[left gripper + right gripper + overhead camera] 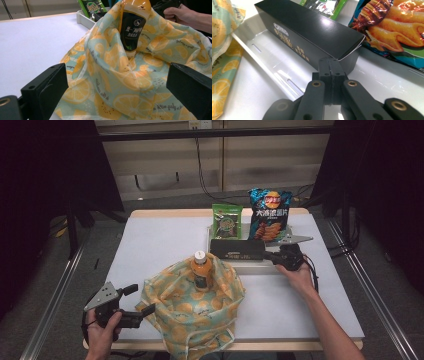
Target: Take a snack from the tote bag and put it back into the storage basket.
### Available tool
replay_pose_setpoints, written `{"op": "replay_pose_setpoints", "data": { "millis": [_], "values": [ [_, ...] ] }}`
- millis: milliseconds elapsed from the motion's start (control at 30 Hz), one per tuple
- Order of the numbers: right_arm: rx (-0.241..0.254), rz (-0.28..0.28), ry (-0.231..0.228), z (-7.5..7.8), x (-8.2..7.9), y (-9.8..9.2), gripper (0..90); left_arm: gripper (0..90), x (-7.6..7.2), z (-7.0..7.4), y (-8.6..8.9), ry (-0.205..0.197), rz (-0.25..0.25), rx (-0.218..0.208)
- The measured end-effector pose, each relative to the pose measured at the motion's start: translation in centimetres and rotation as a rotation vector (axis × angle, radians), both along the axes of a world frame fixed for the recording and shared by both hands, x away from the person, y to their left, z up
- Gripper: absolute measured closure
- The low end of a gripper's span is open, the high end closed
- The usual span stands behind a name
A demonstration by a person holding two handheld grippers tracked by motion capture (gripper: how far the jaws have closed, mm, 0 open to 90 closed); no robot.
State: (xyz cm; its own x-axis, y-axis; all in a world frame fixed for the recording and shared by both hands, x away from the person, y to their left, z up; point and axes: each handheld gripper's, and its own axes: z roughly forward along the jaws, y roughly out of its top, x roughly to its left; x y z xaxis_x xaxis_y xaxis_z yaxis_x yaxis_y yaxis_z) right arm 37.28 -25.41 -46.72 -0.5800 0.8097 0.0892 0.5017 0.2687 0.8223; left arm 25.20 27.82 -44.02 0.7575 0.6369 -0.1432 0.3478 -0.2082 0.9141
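Observation:
A fabric bag (195, 312) printed with orange slices stands near the table's front edge, with an orange drink bottle (201, 267) upright in its mouth. My left gripper (142, 300) is open at the bag's left side. In the left gripper view its jaws stand wide on either side of the cloth (112, 82), not pressing it, and the bottle (133, 22) rises behind. My right gripper (267, 255) is shut, its tips against the near end of a long black box (312, 32) lying in a white tray (269, 57). Whether the tips pinch the box's end flap is unclear.
At the tray's back a green snack packet (227, 221) and a blue chip bag (270, 215) stand upright. The white table top (150, 245) is bare to the left of the tray. Cables trail from both grippers.

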Motion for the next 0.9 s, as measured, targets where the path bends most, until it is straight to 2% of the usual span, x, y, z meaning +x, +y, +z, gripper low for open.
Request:
{"op": "replay_pose_setpoints", "data": {
  "millis": [133, 267, 333, 433, 500, 600, 733, 833, 900],
  "values": [
    [0.000, -0.013, 0.008, -0.2, 0.3, 0.0, 90.0, 3.3, 0.0, 0.0, 0.0, 0.000, 0.003, 0.002],
    [-0.002, -0.005, 0.010, -0.2, 0.5, 0.3, 89.1, 3.2, 0.1, -0.2, 0.2, 0.003, -0.012, -0.014],
    [-0.006, -0.005, 0.010, -0.2, 0.6, 0.4, 89.2, 3.2, 0.1, -0.2, 0.2, 0.006, -0.006, -0.004],
    [0.000, -0.001, 0.013, -0.2, 0.6, 0.5, 89.1, 3.3, 0.2, -0.3, 0.2, 0.010, -0.017, -0.021],
    [0.000, 0.000, 0.015, -0.3, 0.6, 0.5, 88.9, 3.2, 0.2, -0.2, 0.1, 0.007, -0.012, -0.011],
    [0.015, -0.001, 0.015, -0.1, 0.4, 0.4, 82.4, 3.3, 0.2, -0.2, 0.0, 0.005, -0.015, -0.008],
    [0.048, 0.036, 0.004, 0.6, -0.1, 0.7, 74.2, 3.2, 0.2, -0.1, 0.1, 0.004, -0.014, -0.017],
    [0.078, 0.059, -0.010, 1.3, -0.7, 1.2, 69.0, 3.2, 0.1, -0.1, 0.1, 0.001, -0.006, -0.008],
    [0.090, 0.079, -0.017, 1.6, -1.0, 1.6, 64.7, 3.2, 0.1, 0.0, 0.1, 0.000, -0.019, -0.020]
  ]
}}
